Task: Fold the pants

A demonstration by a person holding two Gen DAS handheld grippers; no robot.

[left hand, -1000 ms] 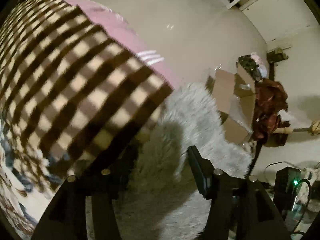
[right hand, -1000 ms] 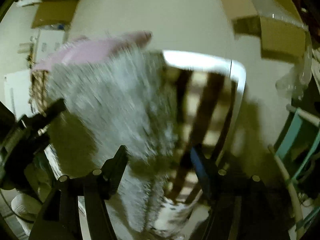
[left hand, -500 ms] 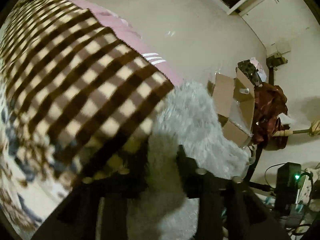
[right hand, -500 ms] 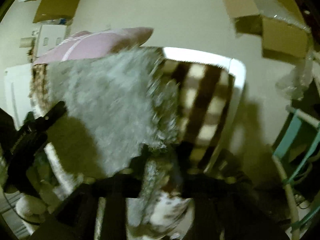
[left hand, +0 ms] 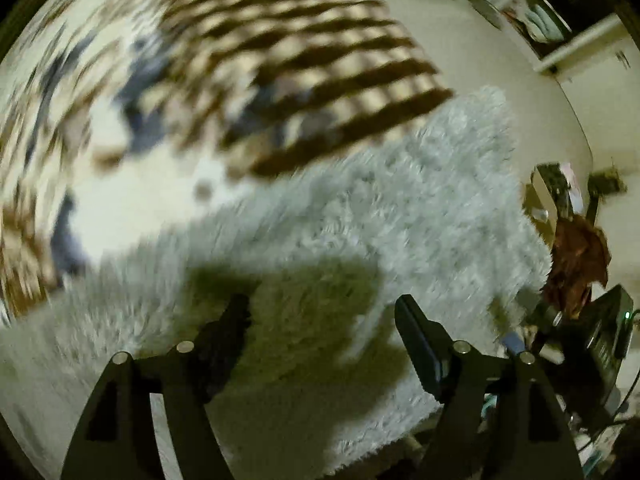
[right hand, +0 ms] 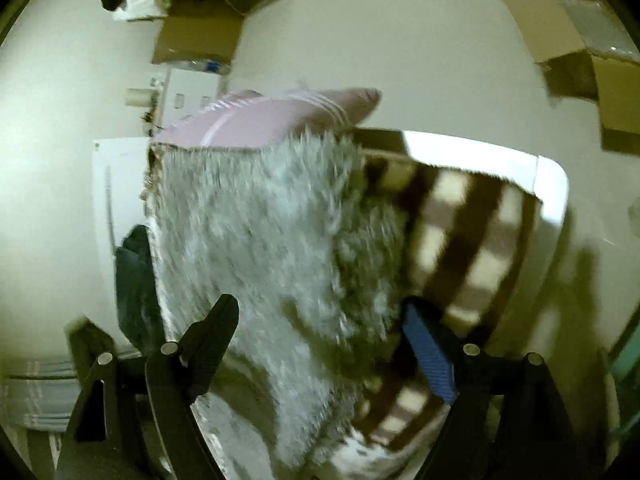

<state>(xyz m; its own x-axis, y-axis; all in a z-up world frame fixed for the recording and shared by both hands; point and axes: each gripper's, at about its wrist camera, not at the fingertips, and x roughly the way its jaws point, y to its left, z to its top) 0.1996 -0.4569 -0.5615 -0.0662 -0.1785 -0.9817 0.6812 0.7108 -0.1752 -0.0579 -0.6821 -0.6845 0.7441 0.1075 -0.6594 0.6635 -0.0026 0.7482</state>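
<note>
The pants are fluffy grey fleece (left hand: 400, 208), lying folded on a brown-and-cream checked blanket (left hand: 320, 40). They also show in the right wrist view (right hand: 260, 240), over the checked blanket (right hand: 464, 240). My left gripper (left hand: 320, 316) is open and empty just above the grey fleece. My right gripper (right hand: 316, 316) is open and empty, with the fleece's edge between and beyond its fingers. The left wrist view is blurred by motion.
A pink pillow (right hand: 260, 120) lies beyond the pants. Cardboard boxes (right hand: 580, 40) stand on the pale floor to the right. A brown garment (left hand: 576, 256) and a black device with a green light (left hand: 612, 336) are at the left view's right edge.
Both grippers were shut on the grey fleece half a second ago and have opened and let it go. The left wrist camera has swung, so the fleece now fills its lower view.
</note>
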